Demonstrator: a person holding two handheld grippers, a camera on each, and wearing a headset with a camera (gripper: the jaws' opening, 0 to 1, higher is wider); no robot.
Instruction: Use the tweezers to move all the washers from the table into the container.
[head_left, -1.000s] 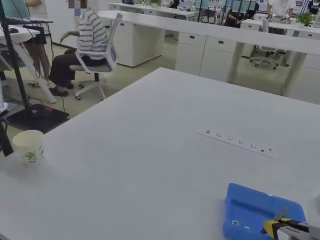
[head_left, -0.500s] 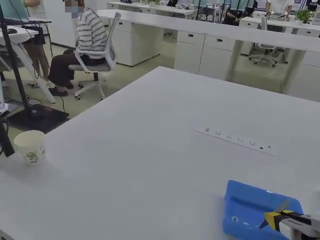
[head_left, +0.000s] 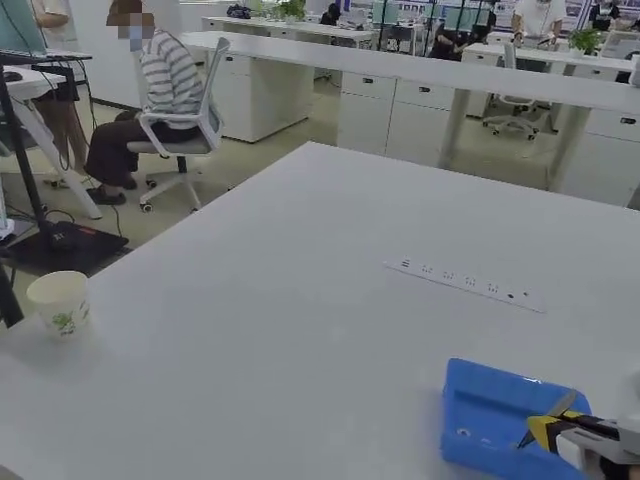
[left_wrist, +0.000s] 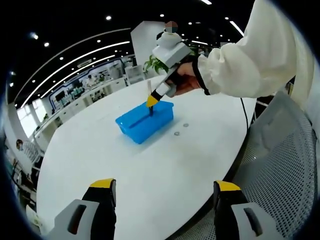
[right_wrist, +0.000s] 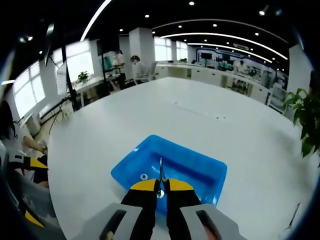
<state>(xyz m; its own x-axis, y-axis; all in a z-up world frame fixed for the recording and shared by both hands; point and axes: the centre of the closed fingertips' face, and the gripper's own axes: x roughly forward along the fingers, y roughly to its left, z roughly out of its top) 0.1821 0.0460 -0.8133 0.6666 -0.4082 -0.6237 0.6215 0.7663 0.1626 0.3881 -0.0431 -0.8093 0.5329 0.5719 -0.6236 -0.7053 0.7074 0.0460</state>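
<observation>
My right gripper (right_wrist: 161, 186) clamps tweezers (right_wrist: 160, 172), tips over blue container (right_wrist: 192, 167), lower centre; washer (right_wrist: 144, 176) inside. My left gripper (left_wrist: 165, 185) gapes, empty. White table (head_left: 300, 300): paper cup (head_left: 58, 302) left edge, power strip (head_left: 465, 284) right. Open office behind.

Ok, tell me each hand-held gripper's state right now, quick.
Left hand-held gripper: open, holding nothing.
Right hand-held gripper: shut on the thin metal tweezers, over the blue plastic container.

Head cam high, facing fwd over table (head_left: 250, 330); L/R gripper cams share container (right_wrist: 200, 170).
</observation>
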